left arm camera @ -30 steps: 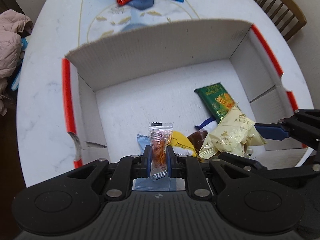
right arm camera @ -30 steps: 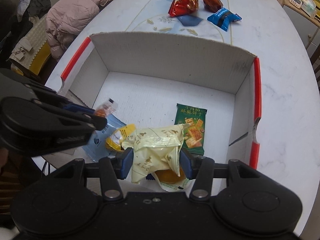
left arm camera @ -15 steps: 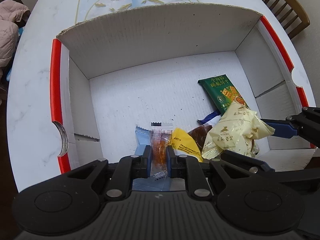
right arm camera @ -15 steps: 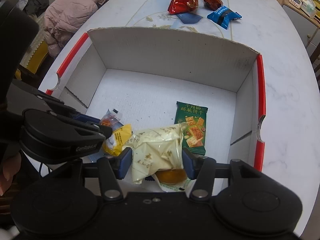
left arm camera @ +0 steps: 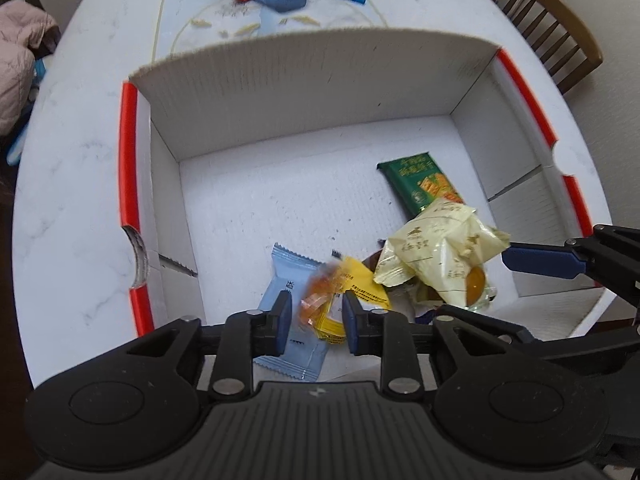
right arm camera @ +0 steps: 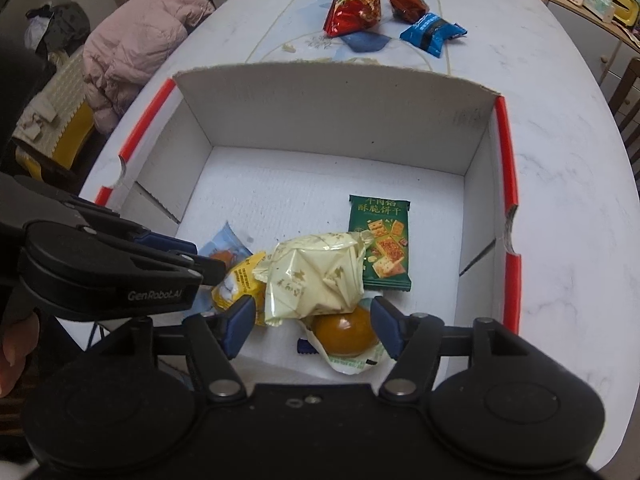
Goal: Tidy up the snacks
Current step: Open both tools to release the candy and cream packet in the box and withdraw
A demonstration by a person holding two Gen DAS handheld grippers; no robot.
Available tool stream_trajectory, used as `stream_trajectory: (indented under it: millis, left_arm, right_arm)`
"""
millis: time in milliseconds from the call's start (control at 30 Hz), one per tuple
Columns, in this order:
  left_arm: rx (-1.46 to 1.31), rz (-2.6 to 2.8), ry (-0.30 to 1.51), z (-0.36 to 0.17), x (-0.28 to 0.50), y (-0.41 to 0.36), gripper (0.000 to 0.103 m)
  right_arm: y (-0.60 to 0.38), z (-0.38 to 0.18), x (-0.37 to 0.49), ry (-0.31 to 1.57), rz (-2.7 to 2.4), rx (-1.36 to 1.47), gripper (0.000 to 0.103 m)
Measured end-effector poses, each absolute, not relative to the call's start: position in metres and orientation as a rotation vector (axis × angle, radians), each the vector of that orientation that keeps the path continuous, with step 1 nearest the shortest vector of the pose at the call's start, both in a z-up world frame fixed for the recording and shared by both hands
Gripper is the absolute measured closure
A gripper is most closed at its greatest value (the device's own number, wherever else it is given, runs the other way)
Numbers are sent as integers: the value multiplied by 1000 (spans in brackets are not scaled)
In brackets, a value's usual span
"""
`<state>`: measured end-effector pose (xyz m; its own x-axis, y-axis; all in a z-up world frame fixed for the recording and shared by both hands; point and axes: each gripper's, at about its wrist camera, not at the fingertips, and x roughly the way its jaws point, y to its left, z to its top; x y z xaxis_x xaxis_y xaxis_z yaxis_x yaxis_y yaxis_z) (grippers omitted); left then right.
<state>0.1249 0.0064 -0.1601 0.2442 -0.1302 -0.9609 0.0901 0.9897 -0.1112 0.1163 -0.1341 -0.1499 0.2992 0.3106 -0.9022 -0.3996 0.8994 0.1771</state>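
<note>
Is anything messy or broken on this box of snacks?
Yes. The white box has torn, ragged cardboard at the notches in its red side edges. Inside, the snacks lie heaped in one corner, with the cream packet on top.

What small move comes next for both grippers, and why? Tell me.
Probably lift both clear of the box. The left gripper is opening, its orange candy blurred and dropping; the right gripper is opening, pads off the cream packet.

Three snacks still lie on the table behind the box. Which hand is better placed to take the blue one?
Probably right. The blue snack lies toward the right gripper's side; its jaws are opening, off the cream packet. The left gripper sits farther over.
</note>
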Motion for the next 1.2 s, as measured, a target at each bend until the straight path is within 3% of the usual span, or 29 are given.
stream_trajectory:
  millis: [133,200,367,667,800,933,1200]
  left_arm:
    - [-45,-166,1283,-149,118,9,74]
    - [-46,-164,1265,-143,114,10,71]
    - [-48,-154,1205,-123,106,15,51]
    - [-50,-154,1127,-84,105,15,48]
    - [-37,-159,1084,-64,109,13,44]
    - [-19,-161,1049,-47,119,7,38]
    - [24,-149,1021,-16,158,-11,37]
  right_arm:
    - [-139,-139,111,1154,481,-67,39]
    - [-141,-133,108,1140,483,-55,33]
    - [-147,-119,102,1106,486,-21,25]
    - [-155,-84,100,1048,506,23,18]
    - [-161,-67,106,1016,510,17,9]
    - [-170,-51,118,989,515,15,7]
    - [-190,-24,162,967,494,-8,5]
